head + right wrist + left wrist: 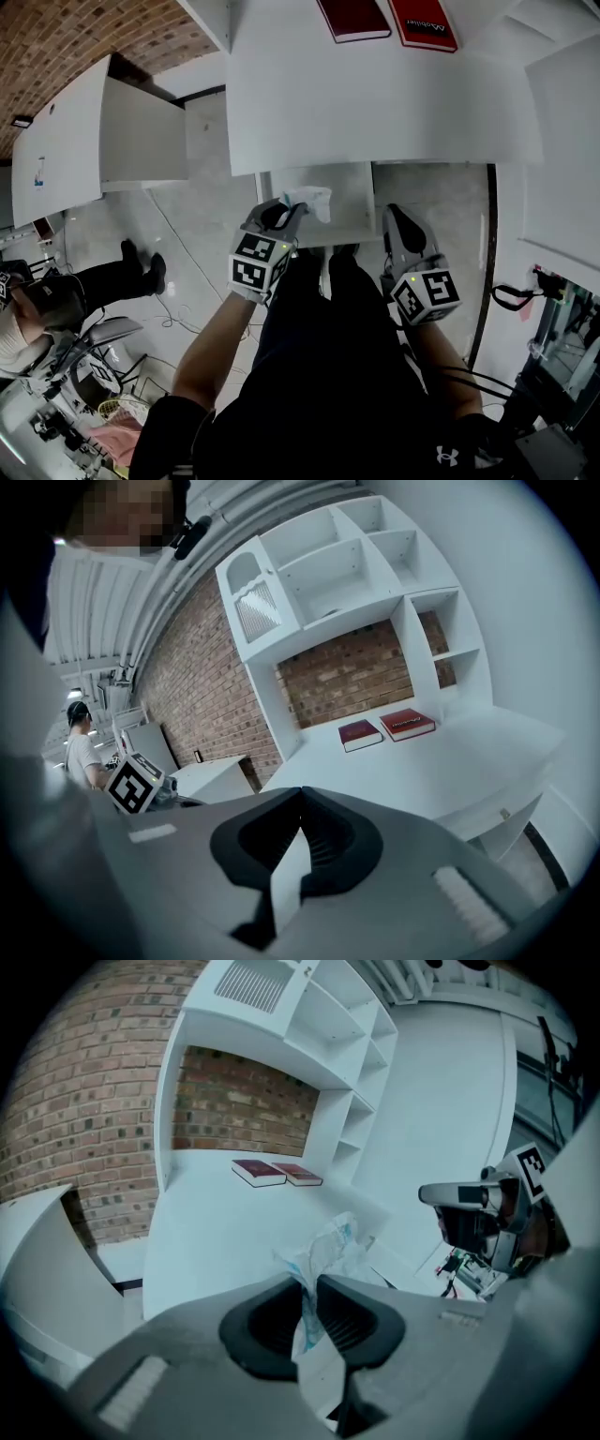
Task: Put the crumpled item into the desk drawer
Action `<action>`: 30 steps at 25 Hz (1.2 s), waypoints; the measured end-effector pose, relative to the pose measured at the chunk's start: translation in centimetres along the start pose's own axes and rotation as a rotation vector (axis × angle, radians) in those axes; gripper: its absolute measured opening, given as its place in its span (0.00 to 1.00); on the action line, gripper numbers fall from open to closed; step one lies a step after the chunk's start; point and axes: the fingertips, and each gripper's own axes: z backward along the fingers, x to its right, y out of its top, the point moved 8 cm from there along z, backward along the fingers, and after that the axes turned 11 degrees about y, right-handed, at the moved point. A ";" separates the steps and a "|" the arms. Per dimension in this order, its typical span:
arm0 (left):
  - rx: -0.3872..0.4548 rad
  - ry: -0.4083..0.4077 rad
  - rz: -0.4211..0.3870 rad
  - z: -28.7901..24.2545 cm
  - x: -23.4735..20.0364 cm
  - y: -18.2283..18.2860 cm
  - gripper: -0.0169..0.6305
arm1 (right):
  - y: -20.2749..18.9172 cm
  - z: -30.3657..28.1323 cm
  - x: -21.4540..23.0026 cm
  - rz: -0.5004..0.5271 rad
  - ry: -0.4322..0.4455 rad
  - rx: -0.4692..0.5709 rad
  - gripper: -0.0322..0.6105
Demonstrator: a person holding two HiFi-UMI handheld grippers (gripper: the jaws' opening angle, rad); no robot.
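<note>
Pinched between the left gripper's jaws, poking past their tips: crumpled white-and-blue item. Just beyond those tips, pulled open: white desk drawer.

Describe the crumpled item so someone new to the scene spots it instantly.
Start at the big white desk with two red books at its back; an open drawer sticks out under its near edge. Over that drawer, the left tool pinches the crumpled item: a scrunched white wad with pale blue marks, the only wrinkled thing among flat, hard surfaces.
</note>
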 end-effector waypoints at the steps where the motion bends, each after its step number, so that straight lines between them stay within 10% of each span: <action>1: -0.010 -0.005 0.000 -0.5 -0.2 -0.2 0.11 | -0.3 -0.1 0.1 -0.008 -0.008 -0.003 0.05; 30: -0.349 -0.075 -0.061 -15.5 -2.5 -10.2 0.11 | -4.1 -1.1 4.4 -0.123 -0.136 -0.073 0.05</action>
